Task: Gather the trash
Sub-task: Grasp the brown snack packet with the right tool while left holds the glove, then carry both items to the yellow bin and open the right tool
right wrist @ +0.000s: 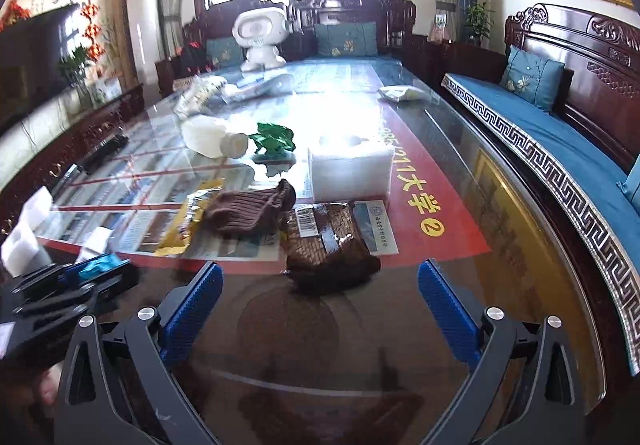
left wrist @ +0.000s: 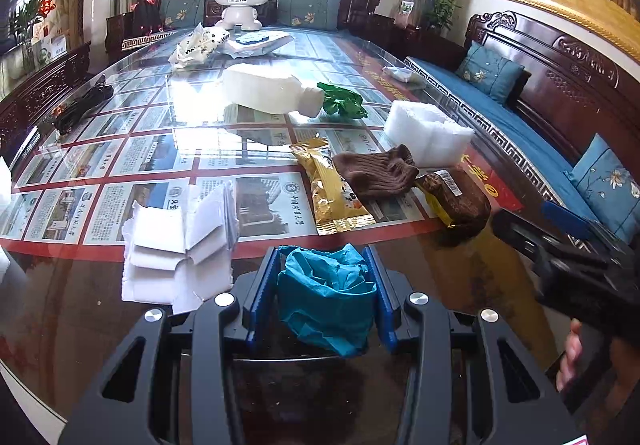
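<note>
Here, teal wad (left wrist: 326,297) between left gripper (left wrist: 326,285) pads.

My left tool (left wrist: 326,297) clamps a crumpled teal wad (left wrist: 326,295) over the bench (left wrist: 80,317). Torn white paper (left wrist: 176,249) lies just left; a gold wrapper (left wrist: 334,189) and brown sock (left wrist: 376,171) lie farther off, right.

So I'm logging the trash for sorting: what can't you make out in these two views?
- Teal crumpled piece: the left gripper covers its sides; material unclear.
- Gold wrapper: the brown sock overlaps its edge; print too small.
- Brown packet: barcode label unreadable in the right wrist view.
- White bottle: label side hidden.
- No bin in either view.
</note>
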The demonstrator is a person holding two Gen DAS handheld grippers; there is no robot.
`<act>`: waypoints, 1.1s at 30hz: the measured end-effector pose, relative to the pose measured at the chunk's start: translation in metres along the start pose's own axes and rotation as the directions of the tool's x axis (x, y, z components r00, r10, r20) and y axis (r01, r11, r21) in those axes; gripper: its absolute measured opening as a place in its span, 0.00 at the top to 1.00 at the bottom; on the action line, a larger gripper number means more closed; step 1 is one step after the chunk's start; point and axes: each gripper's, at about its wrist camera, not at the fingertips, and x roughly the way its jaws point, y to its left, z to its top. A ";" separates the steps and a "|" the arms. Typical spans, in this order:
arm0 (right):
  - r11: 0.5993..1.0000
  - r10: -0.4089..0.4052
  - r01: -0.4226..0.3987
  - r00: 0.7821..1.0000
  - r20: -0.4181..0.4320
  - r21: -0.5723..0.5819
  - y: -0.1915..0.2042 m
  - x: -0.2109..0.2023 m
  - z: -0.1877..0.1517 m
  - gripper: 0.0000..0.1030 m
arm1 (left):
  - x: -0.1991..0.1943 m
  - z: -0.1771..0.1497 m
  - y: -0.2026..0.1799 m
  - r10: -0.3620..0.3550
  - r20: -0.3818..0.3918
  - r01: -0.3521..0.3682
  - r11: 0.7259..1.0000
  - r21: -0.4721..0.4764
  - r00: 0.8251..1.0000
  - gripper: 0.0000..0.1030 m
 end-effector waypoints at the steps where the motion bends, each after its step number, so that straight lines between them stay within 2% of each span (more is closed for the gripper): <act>1: 1.000 0.003 -0.003 1.000 -0.021 0.001 0.000 0.009 0.003 0.09 | 0.000 0.000 0.001 -0.001 0.001 0.001 1.000 -0.001 1.000 0.58; 5: 1.000 -0.005 0.008 0.994 -0.112 0.022 -0.003 0.044 0.013 0.09 | -0.002 0.002 0.003 -0.011 0.005 0.011 1.000 0.002 1.000 0.58; 9: 0.999 -0.036 0.041 0.989 -0.140 0.030 -0.007 0.059 0.017 0.10 | -0.001 0.003 0.002 -0.023 0.003 0.023 1.000 0.006 1.000 0.58; 12: 0.999 -0.036 0.041 0.986 -0.160 0.028 -0.008 0.066 0.017 0.18 | -0.001 0.002 0.000 -0.034 0.000 0.034 0.999 0.014 0.999 0.58; 14: 0.999 -0.029 0.035 0.983 -0.182 0.028 -0.009 0.070 0.017 0.29 | 0.001 0.002 0.000 -0.038 -0.004 0.038 0.999 0.016 0.999 0.58; 15: 0.999 -0.026 0.032 0.982 -0.187 0.030 -0.010 0.071 0.016 0.29 | 0.002 0.002 0.000 -0.039 -0.005 0.039 0.999 0.015 0.999 0.58; 21: 1.000 -0.014 0.018 0.985 -0.170 0.020 -0.007 0.064 0.014 0.40 | 0.007 0.005 -0.001 -0.030 -0.005 0.030 1.000 0.002 1.000 0.58; 27: 1.000 0.005 -0.003 0.986 -0.166 0.013 -0.003 0.052 0.005 0.42 | 0.010 0.008 -0.005 -0.024 -0.003 0.024 1.000 0.013 1.000 0.58; 33: 0.997 0.071 -0.069 0.985 -0.154 0.015 0.002 0.023 -0.017 0.44 | 0.014 0.004 -0.011 -0.014 -0.018 0.015 1.000 0.020 1.000 0.58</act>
